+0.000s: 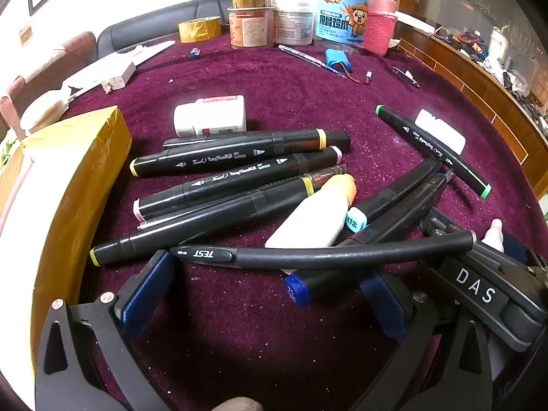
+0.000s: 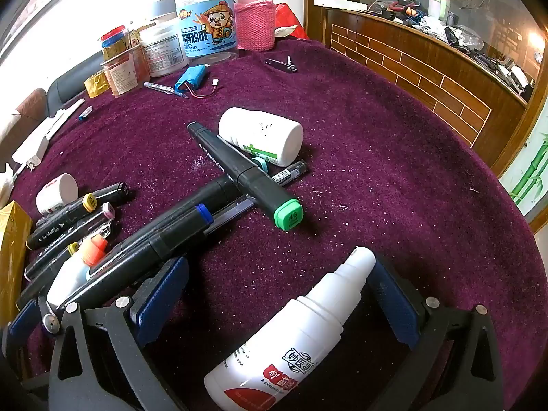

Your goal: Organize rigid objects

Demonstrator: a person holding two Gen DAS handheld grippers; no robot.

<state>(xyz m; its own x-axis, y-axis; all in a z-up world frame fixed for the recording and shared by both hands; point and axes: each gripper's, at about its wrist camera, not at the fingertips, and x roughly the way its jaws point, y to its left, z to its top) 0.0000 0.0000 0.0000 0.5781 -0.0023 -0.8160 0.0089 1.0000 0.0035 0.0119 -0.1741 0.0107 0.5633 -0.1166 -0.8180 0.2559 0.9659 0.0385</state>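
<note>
Purple-clothed desk [image 2: 394, 178] strewn with black markers [image 1: 236, 157]; left gripper [image 1: 270, 294] jaws wide, holding nothing; right gripper [image 2: 277, 298] jaws spread around white spray bottle [image 2: 291, 335], not pressing.

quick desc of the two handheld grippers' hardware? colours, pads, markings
Left gripper and right gripper look alike: matte black plastic frames with triangular cut-outs, silver round screw heads at the pivots, and dark blue rectangular pads lining the jaws. White "DAS" lettering shows on the right gripper's black body in the left wrist view. No cables or sleeves visible.
</note>
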